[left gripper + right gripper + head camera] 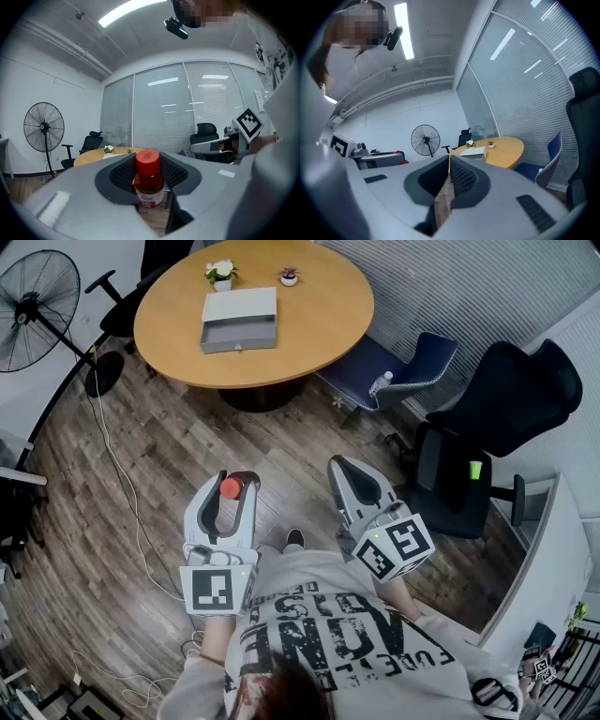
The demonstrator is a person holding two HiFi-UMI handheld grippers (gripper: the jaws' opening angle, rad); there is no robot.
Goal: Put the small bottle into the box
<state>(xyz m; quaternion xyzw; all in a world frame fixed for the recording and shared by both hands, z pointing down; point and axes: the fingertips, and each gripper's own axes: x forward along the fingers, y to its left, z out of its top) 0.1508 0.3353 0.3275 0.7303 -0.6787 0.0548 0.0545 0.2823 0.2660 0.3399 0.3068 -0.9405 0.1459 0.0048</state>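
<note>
A small bottle (231,487) with a red cap and a red-and-white label stands upright between the dark pads of my left gripper (232,482), which is shut on it; the left gripper view shows the bottle (150,180) close up in that gripper (149,174). My right gripper (349,470) is held beside it with its jaws together and nothing in them, as the right gripper view (450,163) confirms. The grey open box (239,320) lies on the round wooden table (319,324), far ahead of both grippers. The box (474,151) is also small in the right gripper view.
Two small flower pots (221,274) stand behind the box. A blue chair (403,371) and a black office chair (497,418) stand right of the table. A floor fan (37,310) is at the left, with a cable (122,484) across the wooden floor.
</note>
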